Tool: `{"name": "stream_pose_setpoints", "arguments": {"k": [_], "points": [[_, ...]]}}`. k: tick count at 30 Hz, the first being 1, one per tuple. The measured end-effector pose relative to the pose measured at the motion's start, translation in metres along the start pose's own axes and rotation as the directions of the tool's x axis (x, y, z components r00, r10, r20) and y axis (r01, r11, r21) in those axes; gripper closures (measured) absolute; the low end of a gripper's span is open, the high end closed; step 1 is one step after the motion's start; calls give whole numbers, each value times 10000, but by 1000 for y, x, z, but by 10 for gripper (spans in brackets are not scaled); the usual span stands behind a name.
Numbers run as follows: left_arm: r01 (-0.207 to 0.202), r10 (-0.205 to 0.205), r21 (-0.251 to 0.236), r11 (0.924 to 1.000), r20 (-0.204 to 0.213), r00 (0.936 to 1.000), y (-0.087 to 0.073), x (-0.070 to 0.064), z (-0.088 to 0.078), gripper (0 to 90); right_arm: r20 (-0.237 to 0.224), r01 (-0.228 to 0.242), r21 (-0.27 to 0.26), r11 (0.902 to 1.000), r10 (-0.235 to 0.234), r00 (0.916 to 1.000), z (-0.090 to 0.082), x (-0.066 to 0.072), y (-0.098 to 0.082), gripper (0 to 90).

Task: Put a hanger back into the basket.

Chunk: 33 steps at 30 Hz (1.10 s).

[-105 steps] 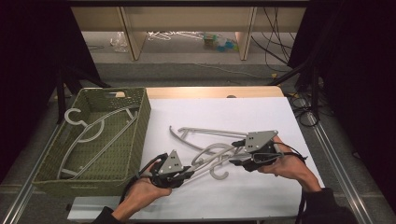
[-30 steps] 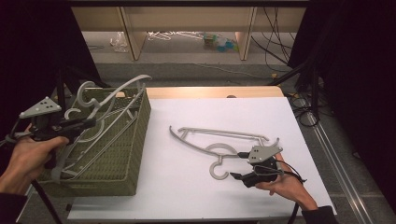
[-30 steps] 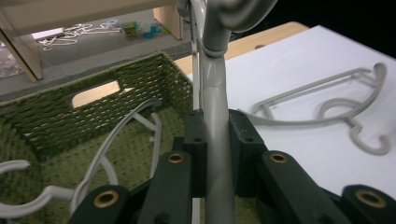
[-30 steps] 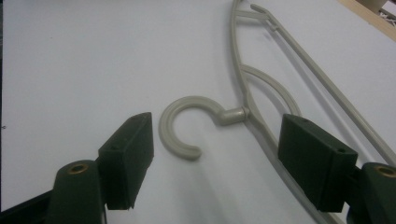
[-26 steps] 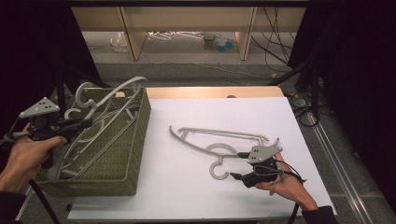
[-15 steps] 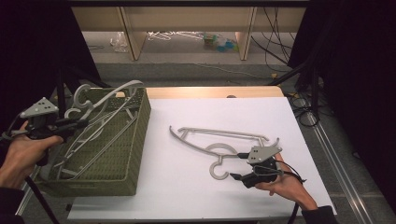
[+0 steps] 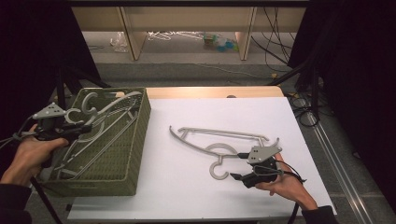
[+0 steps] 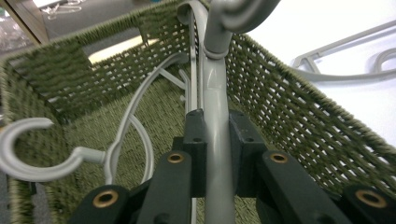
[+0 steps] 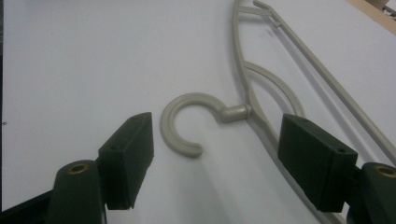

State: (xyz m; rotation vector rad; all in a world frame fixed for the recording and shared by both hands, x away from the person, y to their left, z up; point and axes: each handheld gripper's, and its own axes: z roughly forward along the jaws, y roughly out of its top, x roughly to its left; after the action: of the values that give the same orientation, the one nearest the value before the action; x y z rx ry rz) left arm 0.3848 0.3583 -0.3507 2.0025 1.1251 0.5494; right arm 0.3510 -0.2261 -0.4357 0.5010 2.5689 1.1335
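Note:
My left gripper (image 7: 80,129) is shut on the stem of a grey plastic hanger (image 7: 119,101), holding it tilted inside the green woven basket (image 7: 138,140). In the left gripper view the jaws (image 8: 216,127) clamp that hanger's shaft (image 8: 215,88), with its hook at the top edge. Another grey hanger (image 8: 28,150) lies in the basket below. My right gripper (image 7: 236,166) rests open on the white table, its jaws either side of the hook of a beige-grey hanger (image 7: 219,136). In the right gripper view the hook (image 9: 166,125) lies flat between the open jaws (image 9: 217,128), untouched.
The basket's woven wall (image 8: 289,107) stands between the held hanger and the white tabletop (image 7: 187,191). A wooden table edge (image 7: 210,92) runs along the back. Beyond it, loose hangers (image 7: 173,35) lie on the floor under a shelf. Cables (image 7: 303,107) trail at the right.
My left hand has sunk, lowering the held hanger deeper into the basket. The right gripper and the hanger on the table have not moved.

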Motion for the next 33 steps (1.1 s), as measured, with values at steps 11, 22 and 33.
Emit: {"name": "stream_pose_setpoints", "arguments": {"k": [11, 22, 33], "points": [[1021, -1024, 353, 9941, 56, 9947, -16, 4, 26, 784, -65, 34, 5, 10000, -34, 10000, 0, 0, 0, 278], [1846, -1767, 1203, 9754, -735, 9815, -38, 20, 48, 762, -76, 55, 125, 9999, -54, 10000, 1, 0, 0, 278], [2080, -1725, 1483, 9668, -2214, 9598, -44, 23, 52, 699, -67, 44, 20, 10000, -44, 10000, 1, 0, 0, 276]]}}
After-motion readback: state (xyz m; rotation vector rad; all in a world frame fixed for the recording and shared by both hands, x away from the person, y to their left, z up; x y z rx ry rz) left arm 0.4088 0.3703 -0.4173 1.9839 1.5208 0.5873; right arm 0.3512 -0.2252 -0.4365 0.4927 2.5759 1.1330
